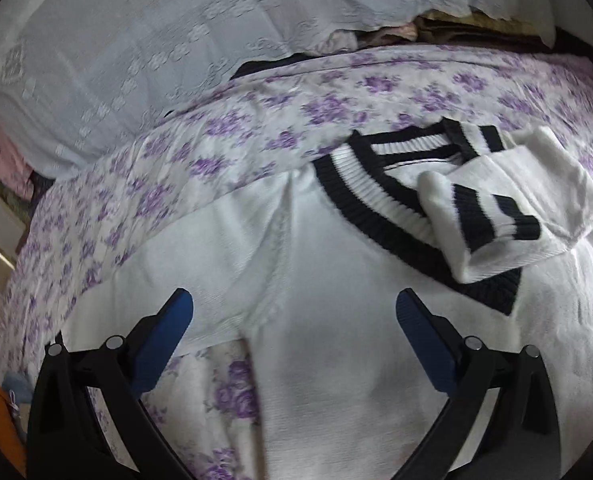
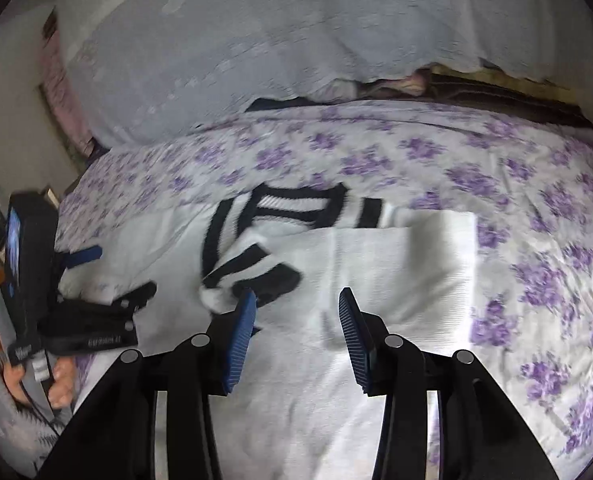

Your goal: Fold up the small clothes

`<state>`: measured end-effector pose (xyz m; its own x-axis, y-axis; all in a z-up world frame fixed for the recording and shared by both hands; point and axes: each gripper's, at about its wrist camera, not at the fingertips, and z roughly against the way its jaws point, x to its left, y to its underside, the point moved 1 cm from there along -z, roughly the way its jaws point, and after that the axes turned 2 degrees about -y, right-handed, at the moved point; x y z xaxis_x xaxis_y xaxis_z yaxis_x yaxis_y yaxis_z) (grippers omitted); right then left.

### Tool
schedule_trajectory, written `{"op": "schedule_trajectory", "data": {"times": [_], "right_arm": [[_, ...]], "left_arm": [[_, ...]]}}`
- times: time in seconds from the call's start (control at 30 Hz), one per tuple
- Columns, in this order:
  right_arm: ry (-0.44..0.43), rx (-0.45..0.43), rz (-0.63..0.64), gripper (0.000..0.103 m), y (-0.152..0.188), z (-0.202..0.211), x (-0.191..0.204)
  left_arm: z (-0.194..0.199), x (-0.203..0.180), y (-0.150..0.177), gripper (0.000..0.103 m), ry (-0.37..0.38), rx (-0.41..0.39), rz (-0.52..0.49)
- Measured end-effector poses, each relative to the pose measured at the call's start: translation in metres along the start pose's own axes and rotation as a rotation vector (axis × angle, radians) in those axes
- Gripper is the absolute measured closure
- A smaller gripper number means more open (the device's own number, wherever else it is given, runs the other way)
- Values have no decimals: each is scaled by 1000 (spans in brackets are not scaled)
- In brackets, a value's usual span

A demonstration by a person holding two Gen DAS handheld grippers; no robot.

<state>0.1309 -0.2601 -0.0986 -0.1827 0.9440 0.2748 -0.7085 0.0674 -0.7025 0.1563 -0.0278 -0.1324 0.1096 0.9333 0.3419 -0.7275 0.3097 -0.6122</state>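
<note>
A: Blue pads of the right gripper (image 2: 296, 312) right up at the lens, parted, nothing pinched, just bare knit showing in the gap.

B: And the left gripper (image 1: 294, 308)? Spread wide too, empty, hanging over the white sweater (image 1: 328, 360) at the bottom centre of its frame.

A: Seen again at the left edge of the right wrist view, gripped by a hand (image 2: 58, 380) low in the corner.

B: Sweater laid flat on the floral bedsheet (image 2: 536, 280), black-trimmed neckline (image 1: 360, 204) toward the top, striped cuff (image 1: 496, 220) folded in over the chest at right.

A: Looks like one sleeve done, other side not yet turned in.

B: Risks? Loose cuff sitting on top: could slide off if either tool tugs the body underneath.

A: Soft knit, soft bed. Pinching too deep might catch the sheet along with the sweater.

B: Grabbing one layer only would probably drag the fold crooked.

A: Blurred frames, so exact edge of the hem hard to judge.
</note>
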Motion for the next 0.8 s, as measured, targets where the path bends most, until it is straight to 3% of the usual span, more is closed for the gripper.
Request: {"op": "schedule_trajectory", "data": {"times": [0.13, 0.27, 0.43, 0.5, 0.6, 0.7, 0.8], "right_arm": [[3, -35, -192, 66, -8, 2, -54], [-12, -26, -258, 66, -5, -11, -74], [-37, 11, -318, 65, 8, -33, -90], [-54, 21, -334, 65, 11, -39, -95], [-69, 26, -355, 66, 14, -43, -98], [-77, 37, -373, 66, 17, -50, -101], [-92, 34, -391, 66, 19, -51, -103]], "left_arm": [[10, -46, -20, 4, -15, -48, -83], [-3, -73, -39, 4, -45, -30, -126], [-6, -97, -43, 4, -127, -87, -236], [-2, -97, -40, 4, -99, -92, -242], [5, -96, -34, 4, 5, -74, -242], [2, -105, -30, 4, 18, -65, -279], [-3, -117, -31, 4, -15, -70, -299]]}}
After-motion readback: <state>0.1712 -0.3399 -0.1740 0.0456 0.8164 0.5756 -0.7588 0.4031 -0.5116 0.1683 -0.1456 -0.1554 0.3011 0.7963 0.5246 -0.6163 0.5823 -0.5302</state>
